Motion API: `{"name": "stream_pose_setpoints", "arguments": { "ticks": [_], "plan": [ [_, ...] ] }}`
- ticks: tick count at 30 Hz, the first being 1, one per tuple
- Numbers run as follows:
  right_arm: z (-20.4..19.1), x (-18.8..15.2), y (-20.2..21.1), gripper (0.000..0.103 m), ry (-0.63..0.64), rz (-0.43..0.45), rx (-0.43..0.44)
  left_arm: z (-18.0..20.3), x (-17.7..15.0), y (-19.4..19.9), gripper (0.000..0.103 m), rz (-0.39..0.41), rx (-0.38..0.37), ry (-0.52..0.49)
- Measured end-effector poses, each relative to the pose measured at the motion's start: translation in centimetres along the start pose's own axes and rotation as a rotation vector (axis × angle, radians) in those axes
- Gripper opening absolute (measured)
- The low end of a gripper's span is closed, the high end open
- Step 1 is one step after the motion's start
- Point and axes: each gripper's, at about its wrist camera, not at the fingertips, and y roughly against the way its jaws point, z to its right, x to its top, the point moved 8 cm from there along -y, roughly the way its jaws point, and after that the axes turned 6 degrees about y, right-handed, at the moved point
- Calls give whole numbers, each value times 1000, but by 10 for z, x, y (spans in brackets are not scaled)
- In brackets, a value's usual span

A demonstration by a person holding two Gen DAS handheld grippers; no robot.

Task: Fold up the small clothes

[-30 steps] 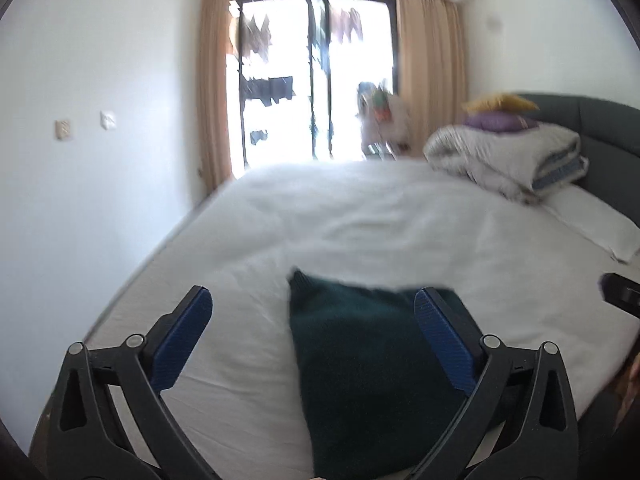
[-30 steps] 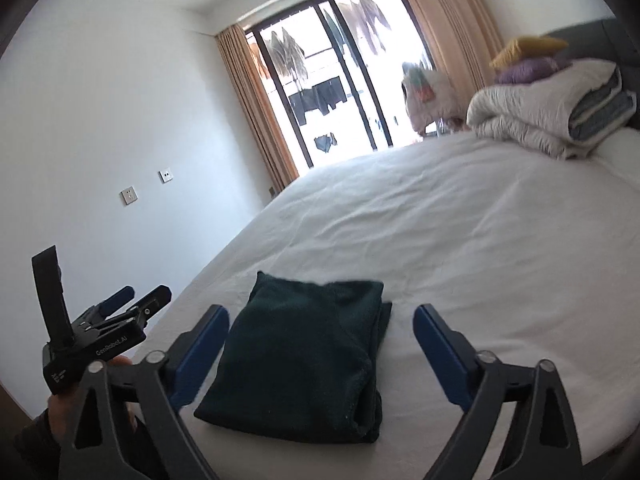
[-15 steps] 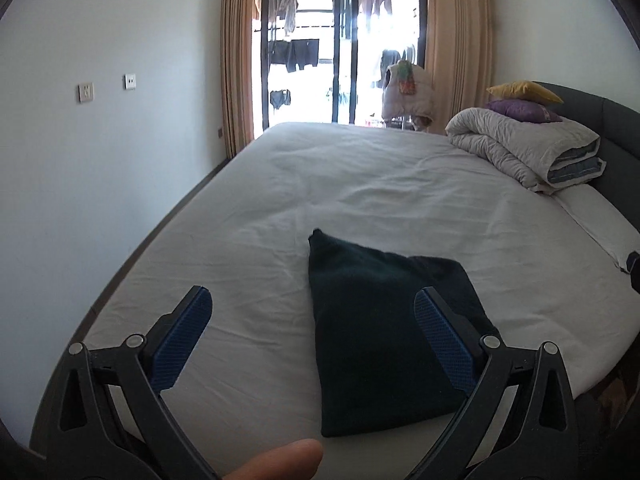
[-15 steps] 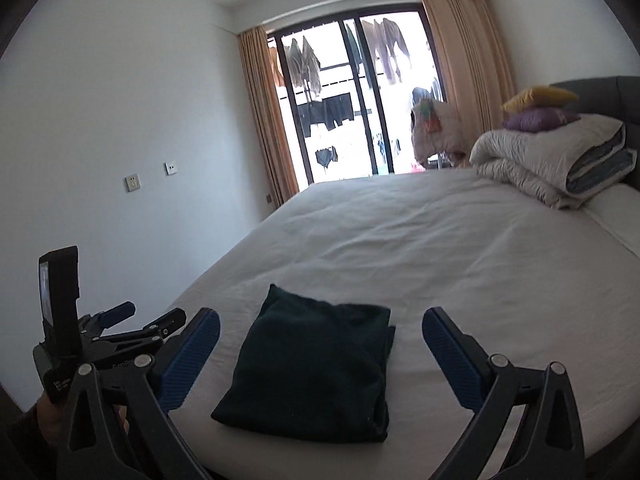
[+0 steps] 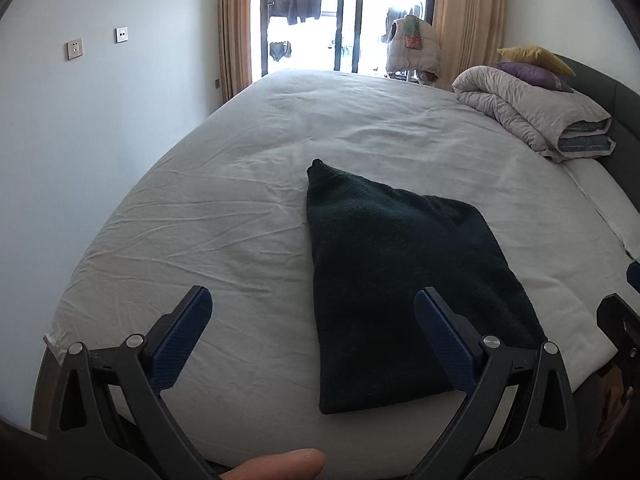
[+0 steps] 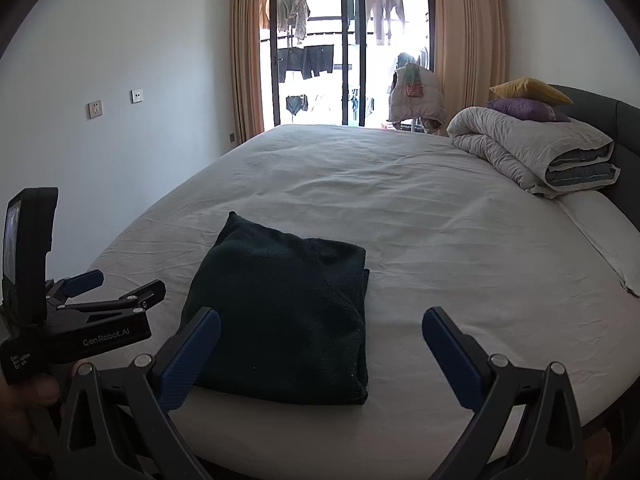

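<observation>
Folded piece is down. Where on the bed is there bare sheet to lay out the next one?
The widest bare sheet runs between the dark folded garment and the window, and right of the garment toward the pillow. Left of the garment is a narrower strip. The rolled duvet crowds the headboard corner. Both grippers are open and empty.

**Backlit bedroom, sharp frames, heavy fisheye**

Lit by daylight through the balcony doors (image 6: pixel 348 56) at top centre, blown out to white glare around the hanging laundry. Brightest across the far bed sheet (image 5: pixel 340 120), dimmer toward the lower frame. Dark folded garment (image 6: pixel 288 312) nearly textureless, with only a faint shadow along its edge. Crisp focus in both views. Walls bowed, corners vignetted black.
</observation>
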Motion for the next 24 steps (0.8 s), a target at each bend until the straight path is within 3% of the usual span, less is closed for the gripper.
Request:
{"name": "stream_pose_setpoints", "arguments": {
  "ticks": [24],
  "plan": [
    [4,-21,-22,103,-27,-85,-16,-2,-9,-36,103,-57,34,-8]
  ]
}}
